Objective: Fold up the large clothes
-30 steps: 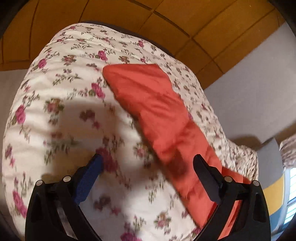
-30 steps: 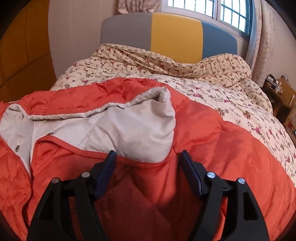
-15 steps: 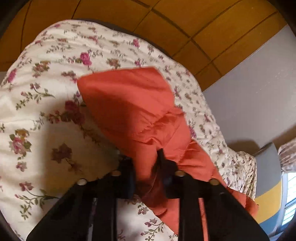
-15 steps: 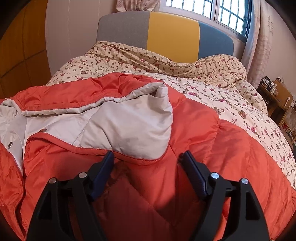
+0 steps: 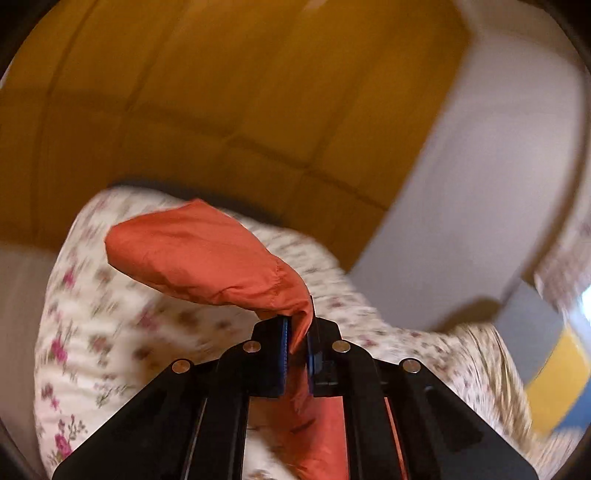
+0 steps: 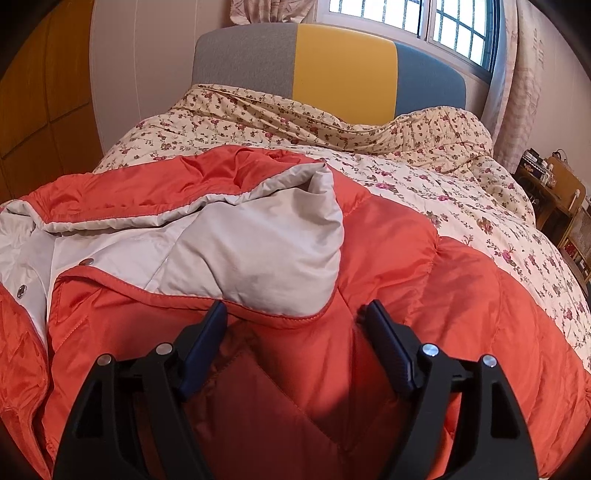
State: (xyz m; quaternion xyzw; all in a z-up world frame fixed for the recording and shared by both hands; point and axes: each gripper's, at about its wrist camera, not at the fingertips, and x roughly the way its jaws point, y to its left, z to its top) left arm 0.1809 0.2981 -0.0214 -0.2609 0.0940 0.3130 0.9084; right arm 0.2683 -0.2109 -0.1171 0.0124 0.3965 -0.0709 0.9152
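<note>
An orange padded jacket [image 6: 388, 266] with a pale grey lining [image 6: 236, 251] lies spread on the flowered bedspread [image 6: 461, 206]. In the left wrist view its orange sleeve [image 5: 207, 258] hangs lifted above the bedspread [image 5: 110, 332], and my left gripper [image 5: 297, 332] is shut on the sleeve a little back from the cuff. My right gripper [image 6: 295, 314] stands open low over the jacket's front, its fingers either side of the grey hood edge, not pinching any cloth.
A grey, yellow and blue headboard [image 6: 332, 70] stands at the far end of the bed under a window [image 6: 417, 22]. Wooden wardrobe panels [image 5: 221, 92] rise beside the bed. A cluttered side table [image 6: 554, 192] sits at the right.
My left gripper went from wide open over the sleeve to shut on it, then lifted it off the bedspread. The right gripper has kept still and stayed open.
</note>
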